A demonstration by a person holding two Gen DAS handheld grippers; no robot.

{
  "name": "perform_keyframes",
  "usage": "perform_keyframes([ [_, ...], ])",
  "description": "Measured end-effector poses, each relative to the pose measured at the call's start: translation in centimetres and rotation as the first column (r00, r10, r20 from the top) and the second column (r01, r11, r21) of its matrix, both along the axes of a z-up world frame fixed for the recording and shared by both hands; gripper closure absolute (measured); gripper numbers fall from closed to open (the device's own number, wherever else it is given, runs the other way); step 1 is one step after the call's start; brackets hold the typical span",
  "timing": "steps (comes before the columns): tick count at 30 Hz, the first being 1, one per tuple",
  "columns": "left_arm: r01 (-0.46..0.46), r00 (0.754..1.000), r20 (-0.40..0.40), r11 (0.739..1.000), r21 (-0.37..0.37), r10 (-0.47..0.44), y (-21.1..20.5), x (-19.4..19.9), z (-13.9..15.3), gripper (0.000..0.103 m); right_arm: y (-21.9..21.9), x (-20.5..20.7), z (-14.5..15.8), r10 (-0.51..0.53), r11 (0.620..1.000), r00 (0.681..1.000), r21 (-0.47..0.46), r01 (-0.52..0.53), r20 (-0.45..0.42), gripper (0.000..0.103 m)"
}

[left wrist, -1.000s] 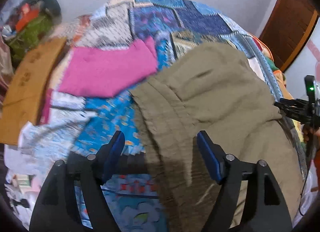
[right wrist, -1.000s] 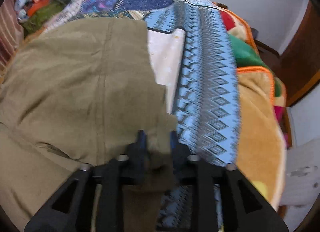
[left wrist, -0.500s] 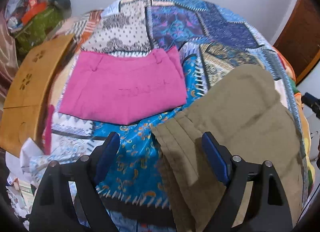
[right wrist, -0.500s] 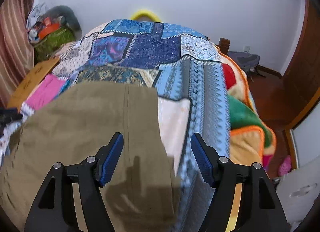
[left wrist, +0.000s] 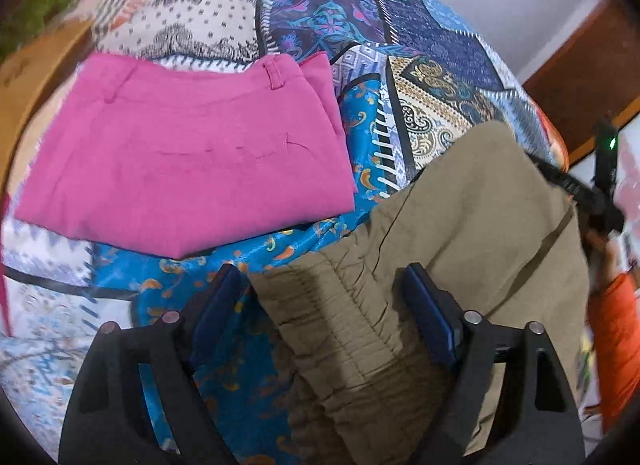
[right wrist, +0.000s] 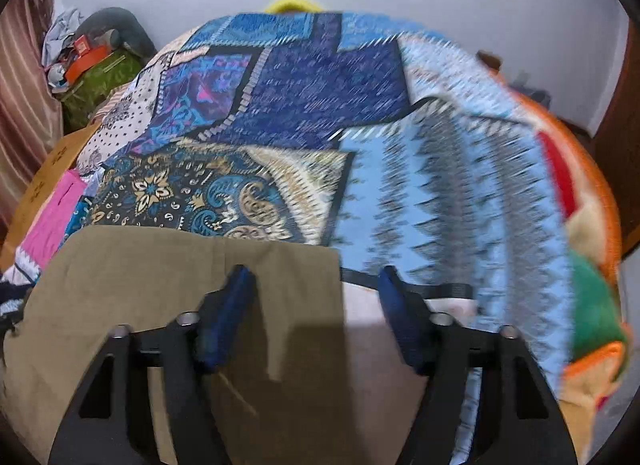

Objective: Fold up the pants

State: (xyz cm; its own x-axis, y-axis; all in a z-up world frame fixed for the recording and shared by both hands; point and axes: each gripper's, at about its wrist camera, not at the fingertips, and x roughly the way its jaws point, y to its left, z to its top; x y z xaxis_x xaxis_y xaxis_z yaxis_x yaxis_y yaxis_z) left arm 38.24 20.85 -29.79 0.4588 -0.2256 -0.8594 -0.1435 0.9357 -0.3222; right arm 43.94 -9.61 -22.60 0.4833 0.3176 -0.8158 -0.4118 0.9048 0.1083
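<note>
Olive pants (left wrist: 480,205) lie flat on the patchwork bedspread (left wrist: 328,17), gathered elastic waistband toward me. My left gripper (left wrist: 320,271) hovers open over that waistband, its pads clear of the cloth. Folded pink pants (left wrist: 180,153) rest just to the left. In the right wrist view the olive pants (right wrist: 140,273) fill the lower left. My right gripper (right wrist: 314,271) hangs over their far right corner, jaws closing; the cloth edge lies below them, not pinched. The right tool's black frame (left wrist: 592,201) shows at the pants' right side.
A tan board (right wrist: 48,169) and a pile of bags (right wrist: 96,65) stand left of the bed. An orange, green and red blanket (right wrist: 592,305) hangs over the right edge. A brown wooden door (left wrist: 580,77) is at the right. A person's orange sleeve (left wrist: 616,345) is behind the right tool.
My right gripper let go of the olive corner it pinched, opened wide, then narrowed somewhat while swinging along the bed. My left gripper sank closer over the waistband, staying open.
</note>
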Motion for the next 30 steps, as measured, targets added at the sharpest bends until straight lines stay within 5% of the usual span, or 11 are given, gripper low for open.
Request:
perform_keyframes([
  [2, -0.001, 1.0, 0.015, 1.0, -0.004, 0.001, 0.0, -0.1, -0.1, 0.026, 0.6, -0.4, -0.1, 0.004, 1.0, 0.999, -0.016, -0.003, 0.04, 0.055],
  [6, -0.035, 0.999, 0.029, 0.999, 0.022, 0.034, -0.2, -0.4, 0.5, 0.042, 1.5, -1.0, 0.2, 0.026, 0.997, 0.998, -0.068, -0.022, 0.058, 0.091],
  [14, -0.032, 0.994, 0.106, 0.978, 0.205, 0.01, -1.6, -1.9, 4.0, 0.058, 1.1, -3.0, 3.5, -0.012, 0.997, 0.987, -0.075, 0.024, 0.16, 0.093],
  [19, -0.059, 0.966, 0.26, 0.97, 0.237, -0.005, -1.4, -3.2, 10.4, 0.059, 0.7, -4.1, 8.7, -0.021, 0.997, 0.963, -0.062, 0.039, 0.269, 0.093],
  [24, -0.071, 0.934, 0.352, 0.933, 0.352, -0.062, -2.9, -4.1, 16.4, 0.059, -0.1, -5.8, 14.4, -0.071, 0.997, 0.927, 0.004, 0.074, 0.368, 0.093],
  [30, -0.059, 0.91, 0.408, 0.948, 0.311, -0.078, -2.8, -6.8, 19.8, 0.059, -1.8, -9.3, 19.2, -0.083, 0.996, 0.905, 0.071, 0.058, 0.418, 0.093],
])
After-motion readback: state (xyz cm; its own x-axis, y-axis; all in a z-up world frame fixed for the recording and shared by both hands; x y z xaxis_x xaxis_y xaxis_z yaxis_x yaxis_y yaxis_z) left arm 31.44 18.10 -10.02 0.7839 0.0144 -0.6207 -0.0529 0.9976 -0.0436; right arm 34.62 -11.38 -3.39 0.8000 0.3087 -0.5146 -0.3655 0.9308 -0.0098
